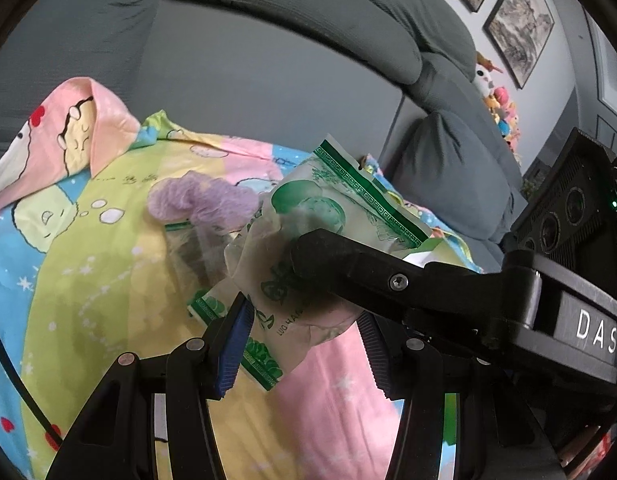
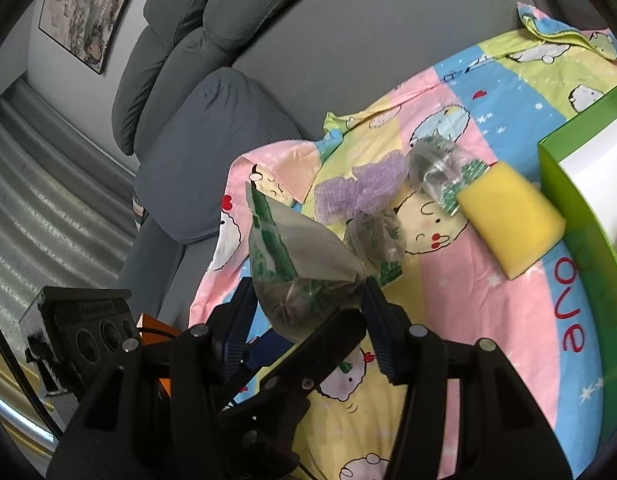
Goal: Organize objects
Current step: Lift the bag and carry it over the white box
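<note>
A green-and-clear plastic packet is held up over a colourful cartoon bedsheet. My left gripper has its blue-padded fingers around the packet's lower end, jaws fairly wide. My right gripper's finger crosses in from the right and presses on the packet. In the right wrist view the packet sits between my right gripper fingers. A purple knitted piece, two more clear packets and a yellow sponge lie on the sheet.
A green box with white inside stands at the right on the sheet. A grey sofa with cushions runs behind. Soft toys sit at its far end. Framed pictures hang on the wall.
</note>
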`<state>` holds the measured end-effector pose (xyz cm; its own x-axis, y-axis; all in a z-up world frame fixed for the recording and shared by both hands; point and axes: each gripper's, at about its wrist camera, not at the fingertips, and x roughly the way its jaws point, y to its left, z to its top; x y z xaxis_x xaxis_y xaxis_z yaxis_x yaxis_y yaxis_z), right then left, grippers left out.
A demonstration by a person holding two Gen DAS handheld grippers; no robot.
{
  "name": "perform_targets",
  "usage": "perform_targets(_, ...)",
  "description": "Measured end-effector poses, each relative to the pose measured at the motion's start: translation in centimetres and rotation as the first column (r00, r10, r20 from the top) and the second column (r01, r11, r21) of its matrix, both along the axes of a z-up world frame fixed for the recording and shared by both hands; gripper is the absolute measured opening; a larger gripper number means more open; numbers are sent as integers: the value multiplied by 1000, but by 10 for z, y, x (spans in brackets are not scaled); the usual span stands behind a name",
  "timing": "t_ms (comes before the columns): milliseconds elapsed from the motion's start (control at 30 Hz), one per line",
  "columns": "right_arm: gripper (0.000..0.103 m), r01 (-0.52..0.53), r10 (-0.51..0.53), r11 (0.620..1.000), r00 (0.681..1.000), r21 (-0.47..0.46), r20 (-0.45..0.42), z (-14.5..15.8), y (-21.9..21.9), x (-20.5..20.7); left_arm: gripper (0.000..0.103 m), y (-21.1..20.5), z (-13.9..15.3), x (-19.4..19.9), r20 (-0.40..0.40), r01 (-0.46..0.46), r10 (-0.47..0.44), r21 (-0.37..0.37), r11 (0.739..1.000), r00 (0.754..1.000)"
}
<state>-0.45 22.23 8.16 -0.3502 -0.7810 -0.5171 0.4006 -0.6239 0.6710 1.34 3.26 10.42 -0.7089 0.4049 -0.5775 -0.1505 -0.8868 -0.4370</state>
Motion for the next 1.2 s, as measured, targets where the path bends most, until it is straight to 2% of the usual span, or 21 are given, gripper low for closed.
perform_targets(567,53,57,-57,998,993,-9,-106,24,38,15,54,38,20,10,-82,69,-71,-26,997,994)
perform_targets(867,53,118,-118,993,988,-1,-103,23,65,15,54,62,20,6,-80,115,-117,-23,993,990)
perform_targets(1200,53,136,-137,991,986,-7,-91,22,82,13,54,83,23,7,-73,130,-133,-45,991,988)
